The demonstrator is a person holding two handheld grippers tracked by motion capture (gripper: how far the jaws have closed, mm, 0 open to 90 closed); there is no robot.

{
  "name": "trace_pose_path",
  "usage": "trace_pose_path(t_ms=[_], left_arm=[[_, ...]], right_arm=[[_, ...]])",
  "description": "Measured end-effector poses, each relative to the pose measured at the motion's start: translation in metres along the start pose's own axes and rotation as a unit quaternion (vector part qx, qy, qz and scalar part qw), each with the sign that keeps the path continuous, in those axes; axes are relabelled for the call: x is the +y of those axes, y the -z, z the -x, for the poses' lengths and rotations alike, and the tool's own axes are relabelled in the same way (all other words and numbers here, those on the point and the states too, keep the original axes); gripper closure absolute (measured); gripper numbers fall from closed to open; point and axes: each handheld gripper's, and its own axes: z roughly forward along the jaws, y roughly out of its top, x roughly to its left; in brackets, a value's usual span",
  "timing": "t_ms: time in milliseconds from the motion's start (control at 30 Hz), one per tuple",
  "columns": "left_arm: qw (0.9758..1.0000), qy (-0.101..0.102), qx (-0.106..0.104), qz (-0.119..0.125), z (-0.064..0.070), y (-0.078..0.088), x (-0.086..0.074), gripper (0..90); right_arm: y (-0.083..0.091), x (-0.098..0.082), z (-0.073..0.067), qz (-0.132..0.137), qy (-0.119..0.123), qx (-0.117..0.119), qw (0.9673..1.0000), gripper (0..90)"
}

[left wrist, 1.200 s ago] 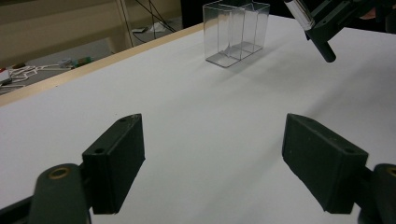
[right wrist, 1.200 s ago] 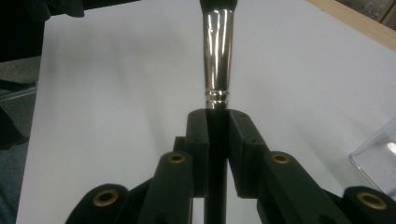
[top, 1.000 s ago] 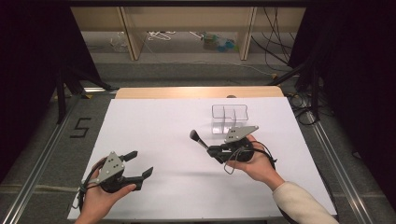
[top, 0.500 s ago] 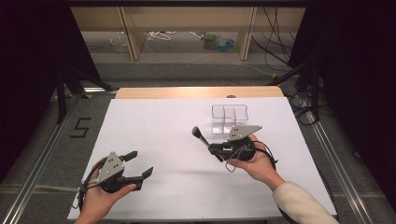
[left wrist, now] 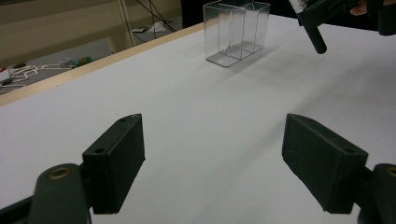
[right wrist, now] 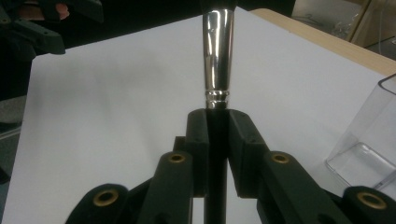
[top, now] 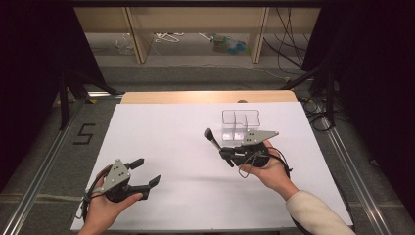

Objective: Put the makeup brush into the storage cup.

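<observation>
My right gripper (top: 226, 154) is shut on the black handle of a brush (top: 214, 141) at the table's centre right. The brush points up and to the left, its dark head free in the air. In the right gripper view the silver ferrule of the brush (right wrist: 218, 51) rises straight out between the closed jaws of the right gripper (right wrist: 217, 123). A clear divided container (top: 240, 124) stands upright just behind that hand. My left gripper (top: 149, 170) rests at the front left, open, with nothing between its jaws; its own view shows the left gripper (left wrist: 212, 122) over bare white table.
The white sheet (top: 171, 132) covers the table, with a wooden edge (top: 205, 96) at the far side. The clear container (left wrist: 236, 32) stands ahead of the left gripper, with the brush head (left wrist: 316, 41) to its right. Dark floor and rails flank both sides.
The right gripper has tilted slightly, so the brush head sits a little higher and farther back. The left gripper has stayed where it was.
</observation>
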Motion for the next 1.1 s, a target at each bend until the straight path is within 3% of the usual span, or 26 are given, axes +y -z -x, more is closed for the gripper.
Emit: trace_pose_path(t_ms=[233,367,633,800,1100], left_arm=[[1.0,0.0,0.0,0.001,0.0,0.0,0.0,21.1],[1.0,0.001,0.0,0.001,0.0,0.0,0.0,21.1],[1.0,0.0,0.0,0.0,0.0,0.0,0.0,21.1],[1.0,0.0,0.0,0.001,0.0,0.0,0.0,21.1],[1.0,0.0,0.0,0.001,0.0,0.0,0.0,21.1]], right_arm=[[0.002,-0.003,0.004,0.02,0.004,-0.013,0.9997,79.6],[0.004,-0.005,0.005,0.023,-0.011,-0.013,0.9996,79.6],[0.008,-0.006,0.011,0.046,-0.014,-0.038,0.9981,79.6],[0.01,-0.006,0.012,0.048,-0.026,-0.036,0.9979,79.6],[0.012,-0.006,0.014,0.056,-0.023,-0.047,0.9971,79.6]])
